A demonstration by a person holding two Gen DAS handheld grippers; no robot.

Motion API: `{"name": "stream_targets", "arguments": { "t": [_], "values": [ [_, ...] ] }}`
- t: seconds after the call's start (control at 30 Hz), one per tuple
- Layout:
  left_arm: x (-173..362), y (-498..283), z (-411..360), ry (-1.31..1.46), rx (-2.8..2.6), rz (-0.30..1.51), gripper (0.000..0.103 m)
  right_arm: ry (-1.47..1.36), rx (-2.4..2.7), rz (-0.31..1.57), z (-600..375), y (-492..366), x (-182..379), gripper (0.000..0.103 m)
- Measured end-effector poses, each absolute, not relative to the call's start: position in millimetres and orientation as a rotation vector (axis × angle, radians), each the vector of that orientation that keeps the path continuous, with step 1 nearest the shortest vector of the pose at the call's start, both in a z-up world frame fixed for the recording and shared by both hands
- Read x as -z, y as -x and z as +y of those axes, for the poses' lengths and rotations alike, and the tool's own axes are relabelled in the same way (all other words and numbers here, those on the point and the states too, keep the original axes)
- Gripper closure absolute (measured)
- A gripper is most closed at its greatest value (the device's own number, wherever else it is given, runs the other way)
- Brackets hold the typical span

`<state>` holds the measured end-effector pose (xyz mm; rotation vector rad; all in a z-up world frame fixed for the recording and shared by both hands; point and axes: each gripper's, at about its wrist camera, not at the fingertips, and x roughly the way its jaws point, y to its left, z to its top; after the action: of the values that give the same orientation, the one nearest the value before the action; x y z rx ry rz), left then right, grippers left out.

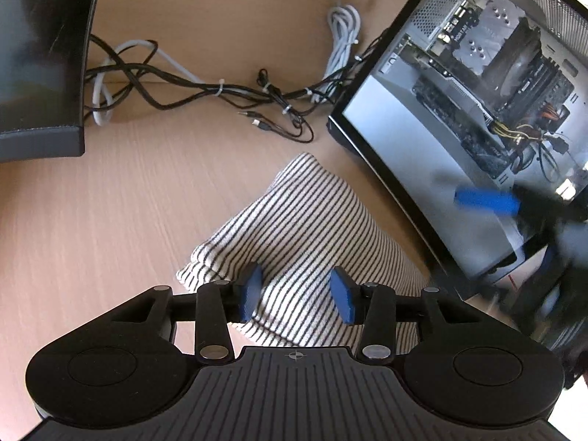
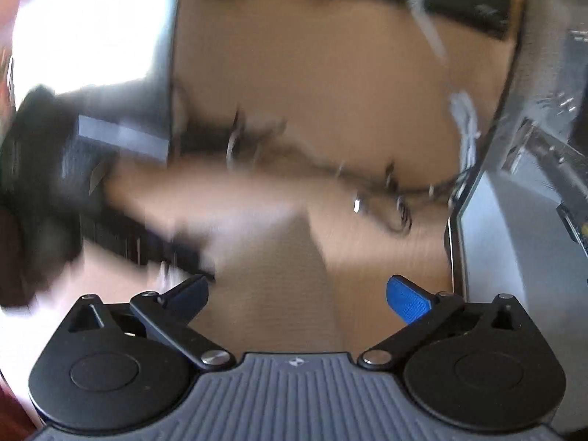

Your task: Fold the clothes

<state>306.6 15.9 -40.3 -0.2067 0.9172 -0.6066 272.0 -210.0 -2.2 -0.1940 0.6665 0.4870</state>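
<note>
A folded black-and-white striped garment (image 1: 305,231) lies on the wooden table (image 1: 121,198) beside a computer case. My left gripper (image 1: 296,294) hovers just above its near end, jaws partly open, nothing between the blue pads (image 1: 343,296). My right gripper (image 1: 488,202) shows blurred at the right edge of the left wrist view, in front of the case. In the blurred right wrist view my right gripper (image 2: 297,299) is wide open and empty, with the garment (image 2: 272,268) a pale blur below it and my left gripper (image 2: 110,228) a dark blur at left.
An open computer case with a glass side (image 1: 477,103) stands right of the garment. A dark monitor (image 1: 40,58) stands at far left. Tangled black and white cables (image 1: 220,92) lie along the back of the table.
</note>
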Motion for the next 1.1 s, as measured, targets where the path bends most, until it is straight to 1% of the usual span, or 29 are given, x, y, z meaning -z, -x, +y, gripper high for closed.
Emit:
{"name": "stream_targets", "arguments": {
  "t": [0.07, 0.2, 0.27, 0.37, 0.47, 0.53, 0.6, 0.63, 0.7, 0.8, 0.9, 1.1],
  "values": [
    [41, -307, 17, 0.218, 0.608, 0.918, 0.057, 0.133, -0.447, 0.676, -206, -296, -1, 0.000],
    [42, -308, 18, 0.232, 0.611, 0.916, 0.056, 0.205, -0.332, 0.768, -173, -350, 32, 0.000],
    [44, -308, 18, 0.237, 0.610, 0.919, 0.056, 0.279, -0.286, 0.840, -157, -368, 57, 0.000],
    [47, -310, 20, 0.249, 0.605, 0.927, 0.055, 0.243, -0.293, 0.876, -154, -380, 75, 0.000],
    [46, -312, 23, 0.257, 0.619, 0.935, 0.055, 0.224, -0.317, 0.851, -161, -371, 61, 0.000],
    [46, -312, 23, 0.255, 0.625, 0.936, 0.055, 0.187, -0.330, 0.811, -173, -349, 42, 0.000],
    [47, -313, 24, 0.261, 0.632, 0.935, 0.052, 0.154, -0.334, 0.775, -184, -331, 28, 0.000],
    [47, -314, 24, 0.265, 0.638, 0.935, 0.049, 0.158, -0.324, 0.771, -187, -325, 27, 0.000],
    [47, -314, 22, 0.263, 0.648, 0.934, 0.047, 0.199, -0.277, 0.791, -190, -319, 40, 0.000],
    [46, -314, 19, 0.237, 0.645, 0.932, 0.048, 0.163, -0.255, 0.776, -192, -318, 66, 0.000],
    [47, -317, 21, 0.249, 0.653, 0.939, 0.045, 0.164, -0.246, 0.776, -189, -318, 61, 0.000],
    [47, -316, 21, 0.243, 0.657, 0.932, 0.045, 0.179, -0.279, 0.771, -195, -293, 39, 0.000]
  ]
}}
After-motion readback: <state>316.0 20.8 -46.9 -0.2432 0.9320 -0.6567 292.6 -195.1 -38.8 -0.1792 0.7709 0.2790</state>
